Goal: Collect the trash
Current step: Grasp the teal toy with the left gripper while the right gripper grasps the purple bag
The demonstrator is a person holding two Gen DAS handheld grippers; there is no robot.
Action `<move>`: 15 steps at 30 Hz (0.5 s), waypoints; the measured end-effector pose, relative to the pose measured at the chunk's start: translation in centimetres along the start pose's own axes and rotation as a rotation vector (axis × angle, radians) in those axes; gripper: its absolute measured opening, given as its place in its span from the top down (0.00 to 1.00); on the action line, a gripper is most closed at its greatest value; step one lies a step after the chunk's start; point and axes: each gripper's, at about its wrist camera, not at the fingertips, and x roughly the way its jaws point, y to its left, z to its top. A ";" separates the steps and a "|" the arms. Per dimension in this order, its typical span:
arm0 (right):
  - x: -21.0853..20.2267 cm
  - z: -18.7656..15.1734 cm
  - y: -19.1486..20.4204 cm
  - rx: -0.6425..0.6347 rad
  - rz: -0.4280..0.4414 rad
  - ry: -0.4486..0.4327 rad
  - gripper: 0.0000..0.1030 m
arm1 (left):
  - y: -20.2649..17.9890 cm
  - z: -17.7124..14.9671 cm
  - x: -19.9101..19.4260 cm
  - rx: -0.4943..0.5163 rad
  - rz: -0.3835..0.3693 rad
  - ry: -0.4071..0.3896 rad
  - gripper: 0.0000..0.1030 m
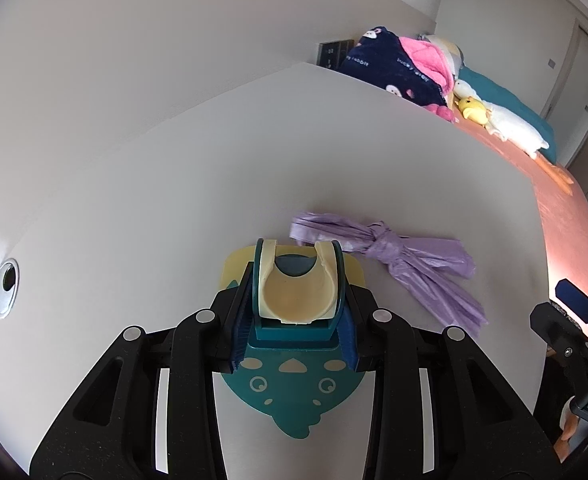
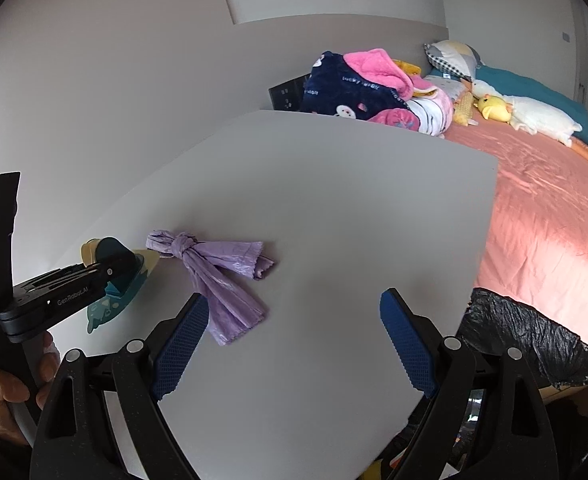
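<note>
My left gripper (image 1: 297, 312) is shut on a teal and cream holder (image 1: 296, 292) with a flat whale-shaped base, low over the white table (image 1: 174, 200). From the right wrist view the left gripper (image 2: 106, 268) and the holder (image 2: 110, 254) show at the left. A knotted purple plastic bag (image 1: 390, 256) lies on the table just right of the holder; it also shows in the right wrist view (image 2: 222, 276). My right gripper (image 2: 290, 332) is open and empty above the table, a little behind and right of the bag.
A bin lined with a black bag (image 2: 534, 340) stands at the table's right edge. A bed with a pink sheet (image 2: 554, 220), blankets and plush toys lies beyond. A round cable hole (image 1: 5, 286) sits in the table at the left. A white wall stands behind.
</note>
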 end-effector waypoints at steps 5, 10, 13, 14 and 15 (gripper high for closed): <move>1.3 0.6 2.4 -0.041 0.014 0.016 0.15 | 3.0 0.2 -0.5 -0.052 0.045 -0.011 0.66; 3.0 1.2 4.8 -0.089 0.022 0.039 0.15 | 5.3 0.4 -0.8 -0.099 0.084 -0.023 0.66; 4.2 1.5 6.1 -0.108 0.025 0.055 0.15 | 6.5 0.6 -0.7 -0.131 0.081 -0.018 0.66; 4.7 1.6 6.5 -0.112 0.029 0.060 0.15 | 6.9 0.5 -0.7 -0.138 0.087 -0.018 0.66; 5.1 1.7 6.9 -0.114 0.031 0.063 0.15 | 7.2 0.5 -0.7 -0.144 0.096 -0.018 0.66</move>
